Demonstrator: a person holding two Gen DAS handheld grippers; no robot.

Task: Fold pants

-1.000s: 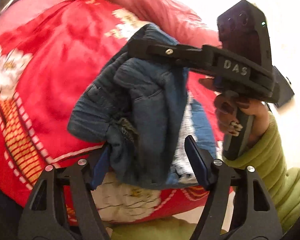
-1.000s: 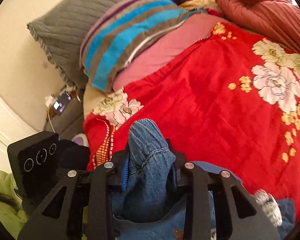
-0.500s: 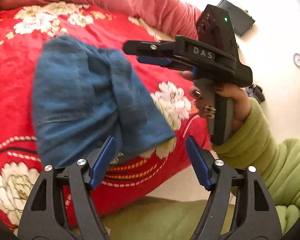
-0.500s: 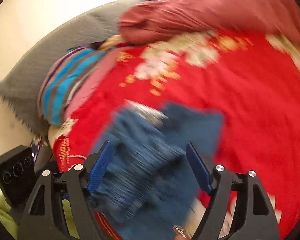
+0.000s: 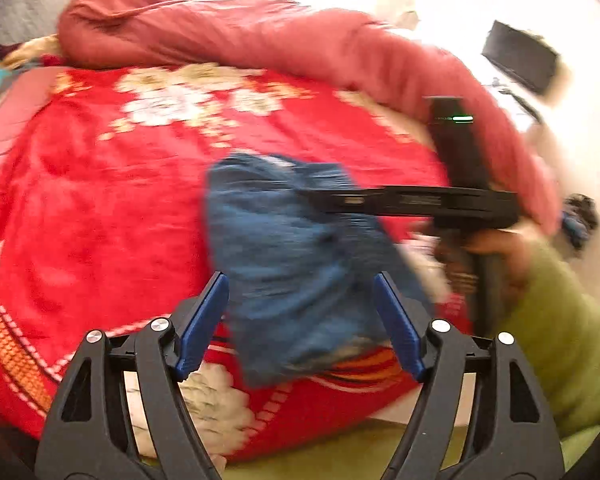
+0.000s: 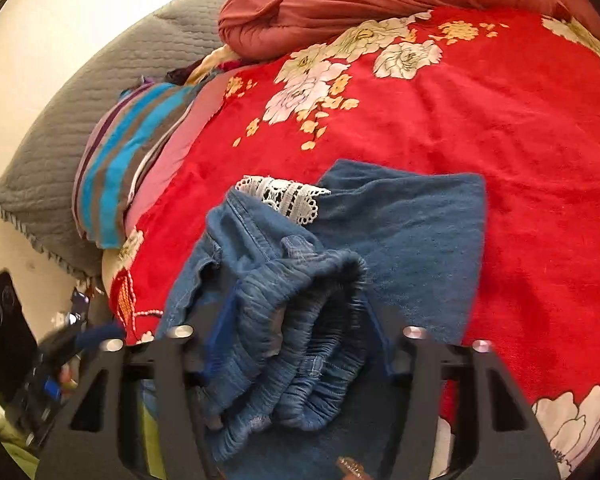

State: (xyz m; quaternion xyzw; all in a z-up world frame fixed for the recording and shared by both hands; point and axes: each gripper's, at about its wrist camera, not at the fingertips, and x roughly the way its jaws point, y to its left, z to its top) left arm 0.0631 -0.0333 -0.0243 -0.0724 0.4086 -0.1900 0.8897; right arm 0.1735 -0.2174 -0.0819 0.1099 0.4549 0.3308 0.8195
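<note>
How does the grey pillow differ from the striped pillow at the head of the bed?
The grey pillow is plain, quilted and fringed along its edge; the striped pillow carries blue, brown and purple bands. The grey pillow looks larger and lies at the back, while the striped pillow rests in front of it, next to the red blanket. Both lie clear of the jeans.

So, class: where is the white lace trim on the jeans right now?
In the right wrist view, the lace trim peeks out at the jeans' far edge, left of centre, on the red floral blanket.
</note>
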